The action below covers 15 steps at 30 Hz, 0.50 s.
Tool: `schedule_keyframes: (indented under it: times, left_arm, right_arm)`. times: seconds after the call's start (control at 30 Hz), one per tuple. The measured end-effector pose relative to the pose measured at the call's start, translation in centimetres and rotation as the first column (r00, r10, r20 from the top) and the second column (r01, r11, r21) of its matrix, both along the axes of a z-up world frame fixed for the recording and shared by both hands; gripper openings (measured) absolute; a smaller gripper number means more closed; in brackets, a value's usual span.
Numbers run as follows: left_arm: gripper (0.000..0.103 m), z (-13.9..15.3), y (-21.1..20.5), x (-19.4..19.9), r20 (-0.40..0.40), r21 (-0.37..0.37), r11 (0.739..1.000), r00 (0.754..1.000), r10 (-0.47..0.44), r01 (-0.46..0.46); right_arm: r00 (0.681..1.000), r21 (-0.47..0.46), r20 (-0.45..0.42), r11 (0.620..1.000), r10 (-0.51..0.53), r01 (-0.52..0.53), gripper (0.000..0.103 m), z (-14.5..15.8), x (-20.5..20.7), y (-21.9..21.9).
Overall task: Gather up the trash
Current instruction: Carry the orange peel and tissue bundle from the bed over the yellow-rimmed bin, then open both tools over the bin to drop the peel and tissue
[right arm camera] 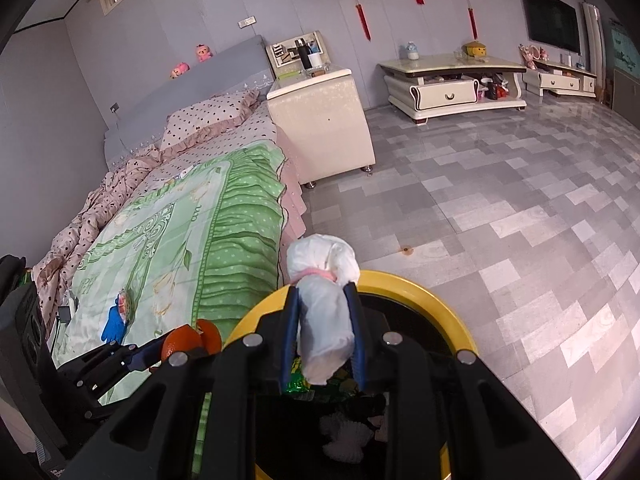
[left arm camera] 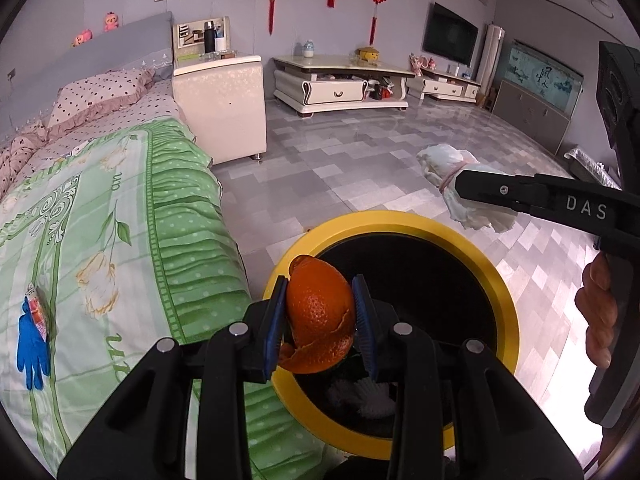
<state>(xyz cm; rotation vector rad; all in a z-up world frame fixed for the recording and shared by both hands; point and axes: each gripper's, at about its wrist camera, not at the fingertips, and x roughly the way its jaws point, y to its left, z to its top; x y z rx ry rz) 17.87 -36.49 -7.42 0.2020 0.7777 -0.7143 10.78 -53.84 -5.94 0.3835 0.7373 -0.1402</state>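
Observation:
My left gripper is shut on an orange peel and holds it above the near rim of a yellow-rimmed black trash bin. My right gripper is shut on a rolled white diaper bundle tied with a pink band, above the same bin. In the left wrist view the bundle and the right gripper's finger show at the right. In the right wrist view the orange peel shows at the left. White crumpled paper and a green wrapper lie inside the bin.
A bed with a green flowered cover stands left of the bin. A blue glove and a small snack wrapper lie on it. A cream nightstand and TV cabinet stand beyond on the grey tiled floor.

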Motion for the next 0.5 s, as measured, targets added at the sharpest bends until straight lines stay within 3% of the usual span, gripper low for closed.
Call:
schedule_keyframes:
  times: [0.3, 0.5]
  left_arm:
    - [0.032, -2.2, -1.4, -0.2, -0.059, 0.006, 1.0, 0.998, -0.018, 0.019]
    - [0.041, -1.7, -1.1, -0.3, -0.052, -0.011, 1.0, 0.998, -0.019, 0.019]
  right_arm:
    - [0.998, 0.041, -0.061, 0.999, -0.023, 0.026, 0.022, -2.1, 0.4, -1.1]
    - [0.998, 0.043, -0.053, 0.998, -0.039, 0.041, 0.029, -1.7, 0.1, -1.3]
